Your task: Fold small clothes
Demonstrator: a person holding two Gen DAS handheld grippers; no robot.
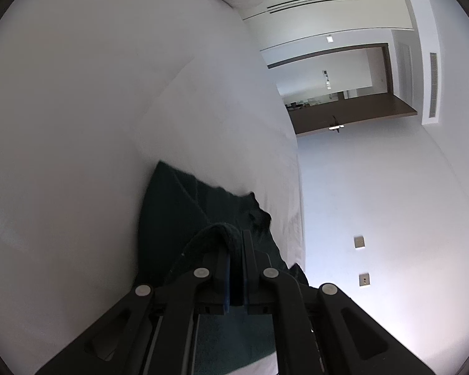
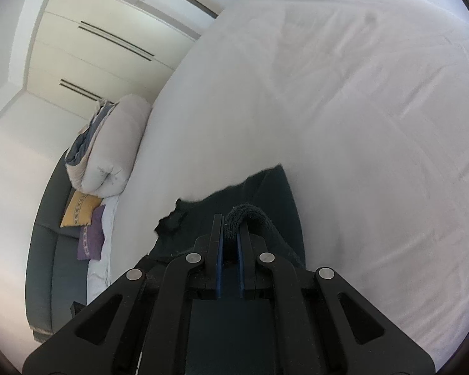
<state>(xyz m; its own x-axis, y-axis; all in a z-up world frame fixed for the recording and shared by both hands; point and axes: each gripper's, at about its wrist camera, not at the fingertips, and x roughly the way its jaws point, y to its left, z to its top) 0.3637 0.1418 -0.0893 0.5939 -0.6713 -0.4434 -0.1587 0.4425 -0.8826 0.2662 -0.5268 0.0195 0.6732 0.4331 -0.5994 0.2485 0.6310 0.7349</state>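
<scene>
Gripping one thick hem each, the two claws are closed tight on the same dark green knitted garment (image 1: 172, 206). Nearest the left camera, the left claw (image 1: 236, 243) has a rolled edge of the cloth pinched between its blue-lined fingers; the right claw (image 2: 229, 228) likewise clamps a ribbed fold that bulges up over its fingertips. Neither claw has any visible gap beyond the cloth itself.

Just past the claws, the garment spreads out on the white bed sheet (image 2: 359, 125), lying near the mattress edge, with a ragged darker corner (image 2: 172, 218) pointing toward that edge. Its far border lies fairly straight against the sheet.

By my reading, this is the carrying part of a fold: both held corners are being brought over the rest of the garment. The next move calls for keeping the two claws level with each other, laying the held edge down in line with the far border, and only then letting go, so the layers do not skew.

Farther off along the bed sits a rolled white duvet (image 2: 115, 150), with yellow and purple cushions (image 2: 84, 218) beside it.
</scene>
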